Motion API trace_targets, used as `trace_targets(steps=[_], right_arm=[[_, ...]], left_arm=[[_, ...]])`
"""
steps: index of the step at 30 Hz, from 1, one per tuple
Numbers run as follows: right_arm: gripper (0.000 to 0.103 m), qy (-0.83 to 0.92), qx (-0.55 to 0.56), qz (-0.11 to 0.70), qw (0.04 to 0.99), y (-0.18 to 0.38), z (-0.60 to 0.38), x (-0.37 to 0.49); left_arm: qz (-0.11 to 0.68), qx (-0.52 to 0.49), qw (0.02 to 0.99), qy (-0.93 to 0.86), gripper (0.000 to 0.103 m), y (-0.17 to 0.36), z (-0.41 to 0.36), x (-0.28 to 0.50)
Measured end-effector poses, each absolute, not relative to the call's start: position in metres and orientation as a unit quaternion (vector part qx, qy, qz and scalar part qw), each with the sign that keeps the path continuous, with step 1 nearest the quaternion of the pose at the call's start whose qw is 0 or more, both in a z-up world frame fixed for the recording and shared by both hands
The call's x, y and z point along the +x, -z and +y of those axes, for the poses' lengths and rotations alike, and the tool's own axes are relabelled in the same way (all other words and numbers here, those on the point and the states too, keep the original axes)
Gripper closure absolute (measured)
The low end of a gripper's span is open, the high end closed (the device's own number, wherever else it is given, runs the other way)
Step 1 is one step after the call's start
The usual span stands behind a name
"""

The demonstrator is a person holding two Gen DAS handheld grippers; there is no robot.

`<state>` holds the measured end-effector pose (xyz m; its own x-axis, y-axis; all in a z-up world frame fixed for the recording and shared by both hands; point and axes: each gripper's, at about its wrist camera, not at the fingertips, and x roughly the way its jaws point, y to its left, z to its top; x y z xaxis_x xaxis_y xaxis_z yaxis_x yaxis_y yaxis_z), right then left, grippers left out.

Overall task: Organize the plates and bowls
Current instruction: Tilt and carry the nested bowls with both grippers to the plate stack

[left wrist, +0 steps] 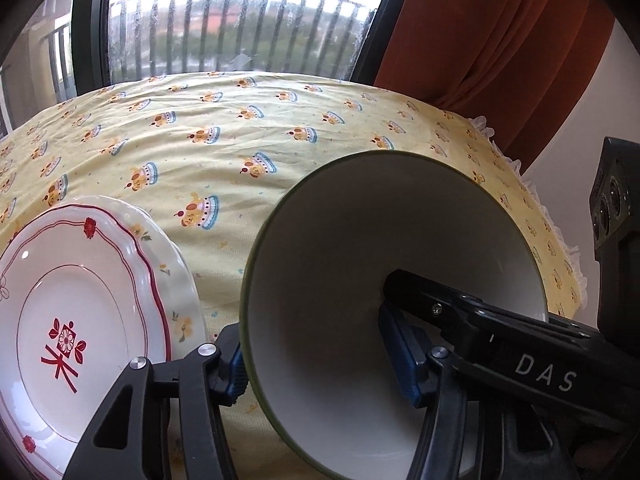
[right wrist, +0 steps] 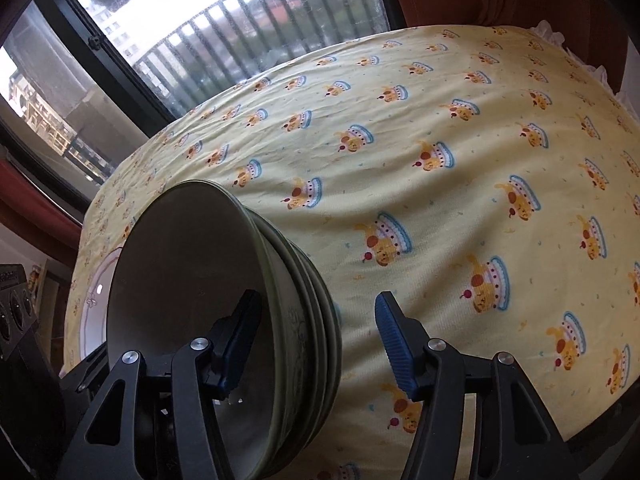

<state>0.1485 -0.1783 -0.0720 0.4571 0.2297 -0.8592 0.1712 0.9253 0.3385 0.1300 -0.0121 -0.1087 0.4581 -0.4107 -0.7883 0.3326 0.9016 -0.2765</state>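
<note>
A stack of several nested green-rimmed bowls (right wrist: 304, 312) with white insides (left wrist: 360, 240) stands on the yellow tablecloth (left wrist: 240, 140). My left gripper (left wrist: 316, 344) is open astride the stack's left wall. Its left pad (left wrist: 236, 372) is against the outside and its right pad (left wrist: 404, 352) is inside, away from the wall. My right gripper (right wrist: 318, 304) is open astride the right wall, with one finger (left wrist: 480, 328) in the bowl and the outer pad (right wrist: 396, 344) clear of the stack. To the left lies a red-patterned plate (left wrist: 80, 320) on a yellow-flowered plate (left wrist: 176, 280).
The patterned cloth (right wrist: 440, 120) stretches away to the right and back, ending in a frilled edge (left wrist: 560, 240). A window with a balcony railing (left wrist: 240, 28) is behind the table and an orange curtain (left wrist: 500, 40) hangs at the back right.
</note>
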Motion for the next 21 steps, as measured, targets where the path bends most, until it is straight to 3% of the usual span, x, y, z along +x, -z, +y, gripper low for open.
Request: trace_targets(steps=[4,21], right_arm=[[0.061,-0.039,0.202,0.518,0.83,0.07,-0.177,0.151],[0.061,-0.017,0.217,0.511,0.832,0.064,-0.182,0.136]], left_arm=[[0.479,-0.046,0.849,0.216,0.046,0.107,-0.014,0.132],[0.481,-0.046,0.848,0.218,0.048,0.104,-0.009,0.116]])
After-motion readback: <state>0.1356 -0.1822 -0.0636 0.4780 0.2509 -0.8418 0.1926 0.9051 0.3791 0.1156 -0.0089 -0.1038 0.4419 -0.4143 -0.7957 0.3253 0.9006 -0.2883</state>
